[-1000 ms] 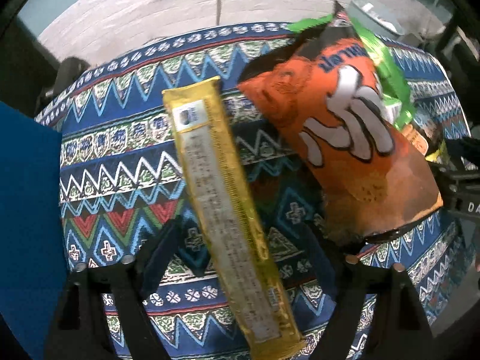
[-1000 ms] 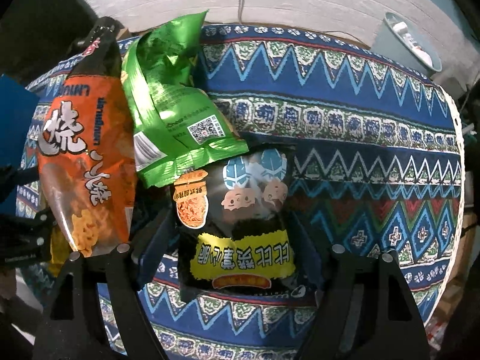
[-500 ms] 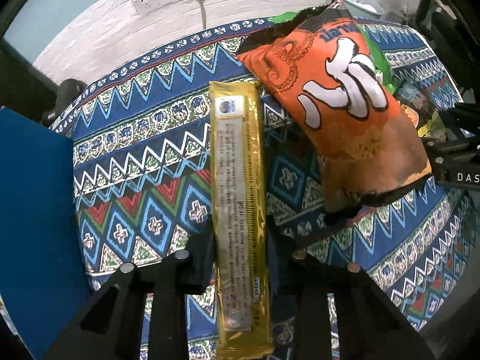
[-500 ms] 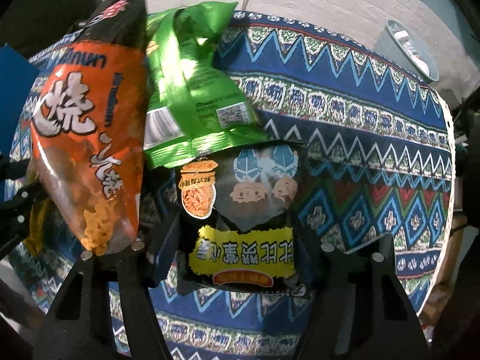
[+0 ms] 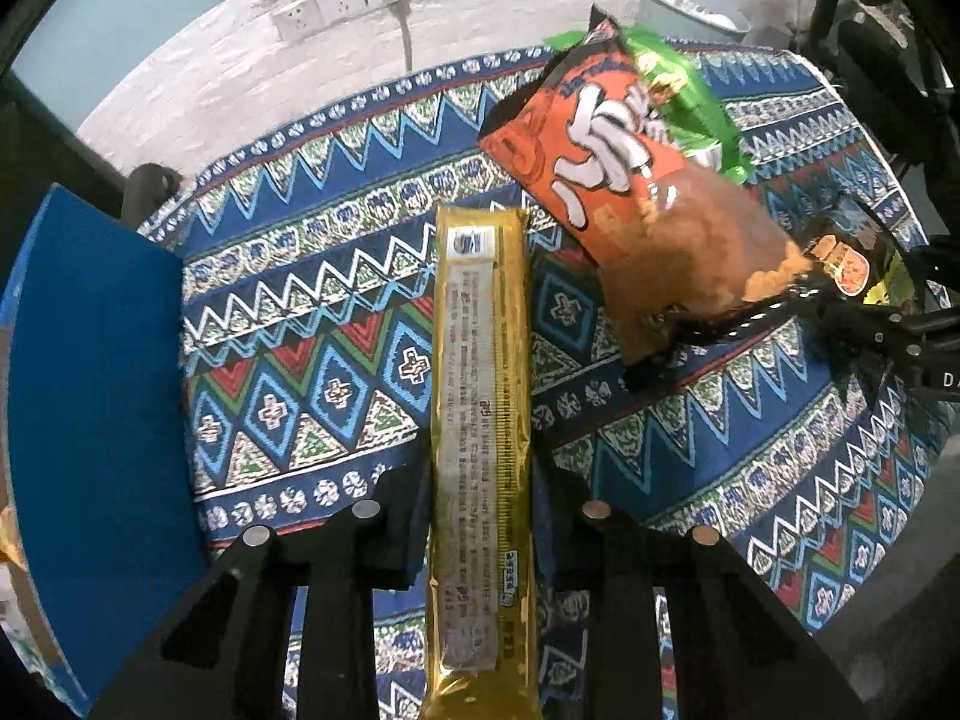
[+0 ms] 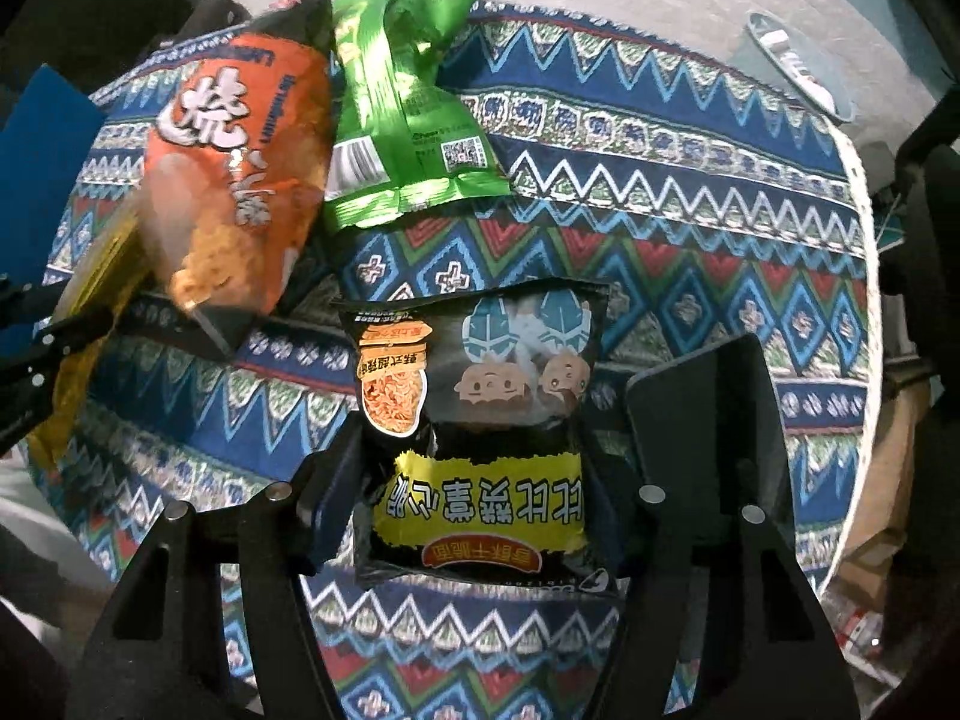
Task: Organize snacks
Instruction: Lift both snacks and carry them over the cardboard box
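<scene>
My left gripper (image 5: 480, 480) is shut on a long gold snack packet (image 5: 480, 360), which runs lengthwise between its fingers and hangs a little above the patterned tablecloth (image 5: 300, 300). My right gripper (image 6: 498, 450) is shut on a black snack bag with a yellow band (image 6: 480, 420), raised off the cloth. An orange chip bag (image 5: 630, 192) lies between the two grippers and partly covers a green bag (image 6: 408, 120) behind it. The orange chip bag (image 6: 240, 180) also shows at the upper left of the right wrist view.
A blue box (image 5: 90, 390) stands at the table's left edge. A grey bin (image 5: 690, 6) sits on the floor beyond the round table, below a white wall with sockets (image 5: 360, 0). The table rim (image 6: 864, 300) curves down the right side.
The left jaws closed on the gold packet, which now lies straight between them and is raised. The right jaws closed on the black bag and drew it clear of the green bag.
</scene>
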The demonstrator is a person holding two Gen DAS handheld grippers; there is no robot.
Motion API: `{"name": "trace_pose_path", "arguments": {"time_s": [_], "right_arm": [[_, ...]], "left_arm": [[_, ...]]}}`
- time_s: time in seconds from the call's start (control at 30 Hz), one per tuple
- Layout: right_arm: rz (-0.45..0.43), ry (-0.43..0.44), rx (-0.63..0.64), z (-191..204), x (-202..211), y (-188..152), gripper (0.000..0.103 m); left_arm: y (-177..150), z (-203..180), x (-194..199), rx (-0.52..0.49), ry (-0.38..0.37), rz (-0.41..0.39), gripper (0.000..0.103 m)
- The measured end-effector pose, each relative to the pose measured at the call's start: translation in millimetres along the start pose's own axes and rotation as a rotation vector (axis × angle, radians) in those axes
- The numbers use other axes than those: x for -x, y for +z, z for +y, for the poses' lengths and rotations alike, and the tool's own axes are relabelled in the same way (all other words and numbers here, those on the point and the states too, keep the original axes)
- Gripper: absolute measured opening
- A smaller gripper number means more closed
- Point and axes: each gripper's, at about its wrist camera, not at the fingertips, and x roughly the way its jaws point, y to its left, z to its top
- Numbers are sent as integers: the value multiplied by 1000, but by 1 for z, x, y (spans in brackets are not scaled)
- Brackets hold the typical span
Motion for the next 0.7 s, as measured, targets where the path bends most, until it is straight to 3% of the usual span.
{"name": "trace_pose_path", "arguments": {"time_s": [0.3,0.7], "right_arm": [[-88,1,22,9,48,-20,64],[-197,34,81,45,91,0,64]], "left_arm": [[-14,4,37,-30,15,-65,29],[-16,22,78,-26,39,-153,29]]}}
